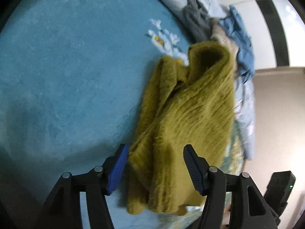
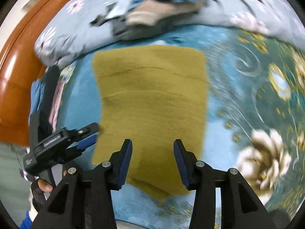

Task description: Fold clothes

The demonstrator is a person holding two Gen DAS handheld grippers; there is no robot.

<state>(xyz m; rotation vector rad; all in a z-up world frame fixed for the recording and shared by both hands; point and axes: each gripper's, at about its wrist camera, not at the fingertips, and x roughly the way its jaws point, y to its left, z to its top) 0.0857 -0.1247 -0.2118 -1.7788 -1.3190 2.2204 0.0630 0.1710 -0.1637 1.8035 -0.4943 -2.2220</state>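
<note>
An olive-green fuzzy sweater (image 2: 152, 103) lies folded in a rough rectangle on a blue floral blanket (image 2: 238, 99). In the left wrist view the sweater (image 1: 183, 118) looks bunched, with a fold standing up at its far end. My left gripper (image 1: 155, 168) is open, its blue pads either side of the sweater's near edge, not clamping it. My right gripper (image 2: 152, 162) is open over the sweater's near edge. The left gripper also shows in the right wrist view (image 2: 85, 139), at the sweater's left edge.
A pile of other clothes (image 2: 158, 11), blue, beige and grey, lies on a pale floral quilt (image 2: 63, 40) beyond the sweater. A wooden bed frame (image 2: 17, 72) runs along the left. In the left wrist view the pile of clothes (image 1: 228, 30) lies at the right.
</note>
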